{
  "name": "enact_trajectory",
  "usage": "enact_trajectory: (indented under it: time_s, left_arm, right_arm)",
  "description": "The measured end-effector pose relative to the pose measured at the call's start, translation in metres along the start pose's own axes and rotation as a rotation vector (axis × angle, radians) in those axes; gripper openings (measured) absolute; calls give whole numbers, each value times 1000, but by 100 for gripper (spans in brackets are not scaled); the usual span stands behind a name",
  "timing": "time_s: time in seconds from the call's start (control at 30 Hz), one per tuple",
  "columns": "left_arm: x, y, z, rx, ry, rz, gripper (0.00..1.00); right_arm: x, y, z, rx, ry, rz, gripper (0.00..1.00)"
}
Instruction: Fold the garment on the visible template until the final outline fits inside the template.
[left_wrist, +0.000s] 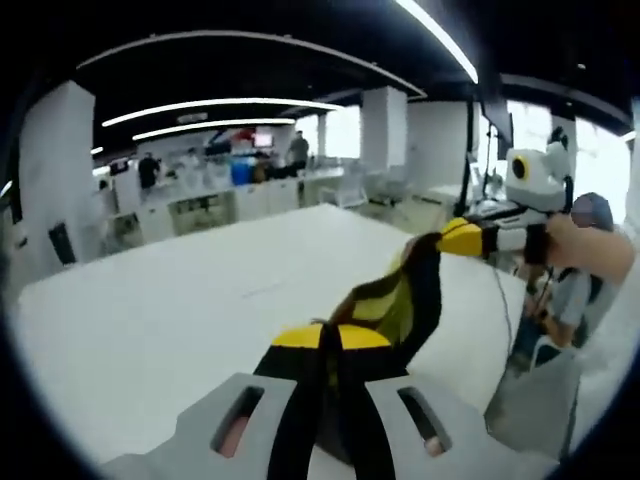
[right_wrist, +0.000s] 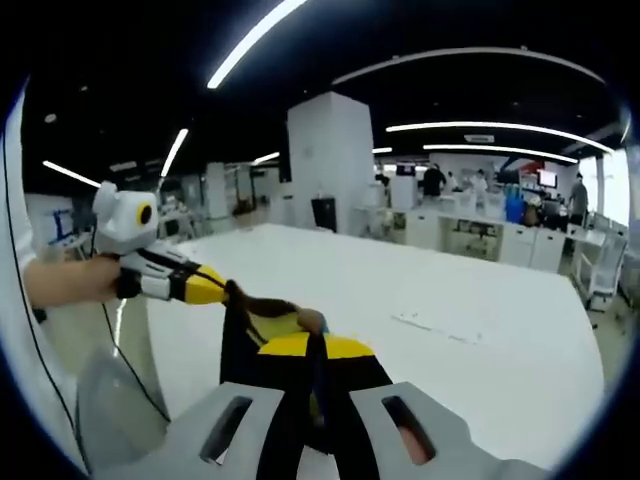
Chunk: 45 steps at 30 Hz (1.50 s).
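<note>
Black-and-yellow garment (left_wrist: 400, 300) hangs stretched between both hand-held grippers, left (left_wrist: 335, 345) and right (right_wrist: 312, 350) each clamped on it, running toward 1 o'clock above the worktop (left_wrist: 180, 300).

1. A broad white tabletop (left_wrist: 180, 300) spreads across the left gripper view and also shows in the right gripper view (right_wrist: 480, 300).
2. Long ceiling light strips (left_wrist: 220, 103) curve overhead.
3. A white square pillar (right_wrist: 328, 160) stands beyond the tabletop's far edge.
4. White counters (right_wrist: 500, 240) run along the room's back.
5. People (left_wrist: 298, 148) stand far off by the counters.
6. A grey chair back (left_wrist: 530, 410) sits off the tabletop's right edge.
</note>
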<state>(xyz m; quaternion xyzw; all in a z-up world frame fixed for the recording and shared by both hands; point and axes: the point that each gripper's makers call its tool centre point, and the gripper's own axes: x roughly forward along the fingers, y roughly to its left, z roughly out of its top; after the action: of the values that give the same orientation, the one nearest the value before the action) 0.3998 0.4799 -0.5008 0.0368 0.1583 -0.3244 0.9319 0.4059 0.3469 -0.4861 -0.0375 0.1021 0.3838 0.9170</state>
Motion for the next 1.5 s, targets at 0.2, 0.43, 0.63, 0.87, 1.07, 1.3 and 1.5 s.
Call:
enact_trajectory:
  time_s: [0.2,0.43,0.63,0.87,1.07,1.3,1.5]
  left_arm:
    - [-10,-3,25,-23,-49,-3,0]
    - [-26,-8,58,-10,-122,-10,0]
    - [-42,-15,89,32,-182,-16,0]
    - [-57,-25,109,63,-231,-24,0]
    - [-72,-30,126,89,-273,-28,0]
    - [-88,-38,138,122,-301,-30,0]
    - [-96,-47,135,122,-300,-44,0]
  right_arm:
    - [-7,2,29,-29,-57,-8,3]
    - [-22,7,64,-73,-123,-19,2]
    - [-34,14,94,-95,-192,-21,2]
    - [-50,27,112,-119,-234,-32,2]
    - [-64,36,128,-138,-270,-39,2]
    - [-82,49,142,-163,-314,-43,2]
    - [-97,60,141,-161,-326,-54,3]
